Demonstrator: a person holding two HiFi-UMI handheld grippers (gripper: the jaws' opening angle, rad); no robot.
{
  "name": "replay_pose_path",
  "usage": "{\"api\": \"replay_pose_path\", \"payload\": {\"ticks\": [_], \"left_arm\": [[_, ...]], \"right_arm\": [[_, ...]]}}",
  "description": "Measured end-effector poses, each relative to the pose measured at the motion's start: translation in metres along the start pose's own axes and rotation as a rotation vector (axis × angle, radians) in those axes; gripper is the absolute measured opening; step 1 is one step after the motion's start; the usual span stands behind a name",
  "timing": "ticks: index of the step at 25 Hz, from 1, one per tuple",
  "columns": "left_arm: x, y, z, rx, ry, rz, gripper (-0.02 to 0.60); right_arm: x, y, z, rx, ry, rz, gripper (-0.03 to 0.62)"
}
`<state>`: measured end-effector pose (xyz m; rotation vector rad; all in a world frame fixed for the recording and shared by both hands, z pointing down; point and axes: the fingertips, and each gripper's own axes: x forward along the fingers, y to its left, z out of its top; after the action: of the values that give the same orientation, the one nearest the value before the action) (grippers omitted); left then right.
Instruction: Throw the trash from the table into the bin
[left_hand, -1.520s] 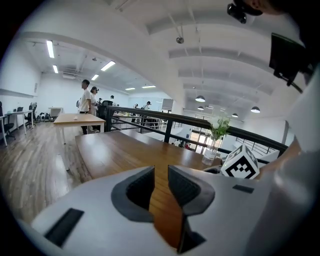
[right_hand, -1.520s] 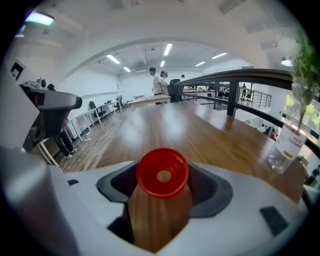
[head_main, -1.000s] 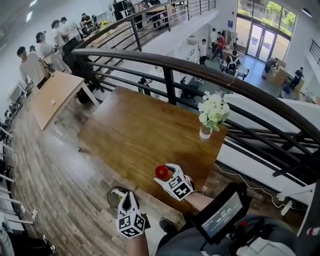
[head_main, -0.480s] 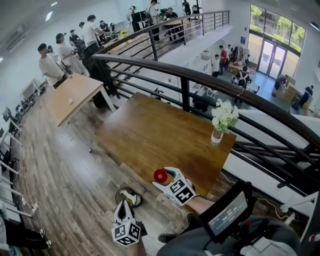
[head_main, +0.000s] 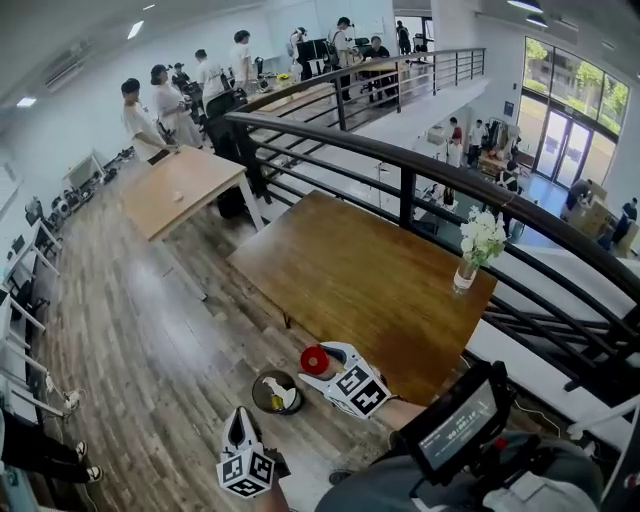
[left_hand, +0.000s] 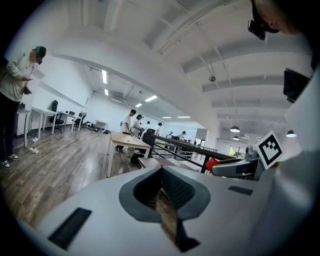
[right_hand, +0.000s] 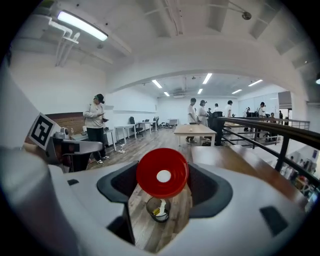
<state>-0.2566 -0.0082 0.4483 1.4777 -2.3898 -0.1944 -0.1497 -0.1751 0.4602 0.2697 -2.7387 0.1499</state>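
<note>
The red cup is clamped in the right gripper, tipped down toward the bin. The left gripper is held closed and empty beside the bin.

Table: wood, warm brown, smooth, low sheen.
Floor: wood planks, grey-brown, grain showing, mostly matt.
Railing: dark metal, smooth, satin finish.
Cup: red plastic, smooth, glossy.
Left gripper and right gripper: pale grey plastic shells, matt. Pads are black with a fine ribbed texture.
Bin: dark; material not clear.
Vase: pale, glass or ceramic, cannot tell which.
</note>
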Motion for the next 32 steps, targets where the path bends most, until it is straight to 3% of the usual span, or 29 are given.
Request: {"api": "replay_pose_path", "payload": {"ticks": [4,8,11,24,32], "left_arm": [[-0.023,0.033,0.004,-0.006,-0.009,0.011,0.011],[-0.043,0.072,0.015,0.02,-0.032,0.062,0.011],[-0.054,0.095,0.017,-0.005,-0.052,0.095,0.011],[-0.054,0.16,0.018,-0.046,-0.034,0.169,0.011],[-0.001,0.185,0.03,-0.037,0.007,0.174,0.011]], "right_arm": [[0.022,0.038,0.01,-0.019,0.002,0.02,0.311],[0.042,0.077,0.018,-0.043,0.007,0.065,0.311],[0.055,0.097,0.02,-0.062,0.021,0.092,0.311],[0.132,0.131,0.039,-0.073,0.043,0.182,0.311],[0.197,0.121,0.045,-0.055,0.068,0.241,0.311]]}}
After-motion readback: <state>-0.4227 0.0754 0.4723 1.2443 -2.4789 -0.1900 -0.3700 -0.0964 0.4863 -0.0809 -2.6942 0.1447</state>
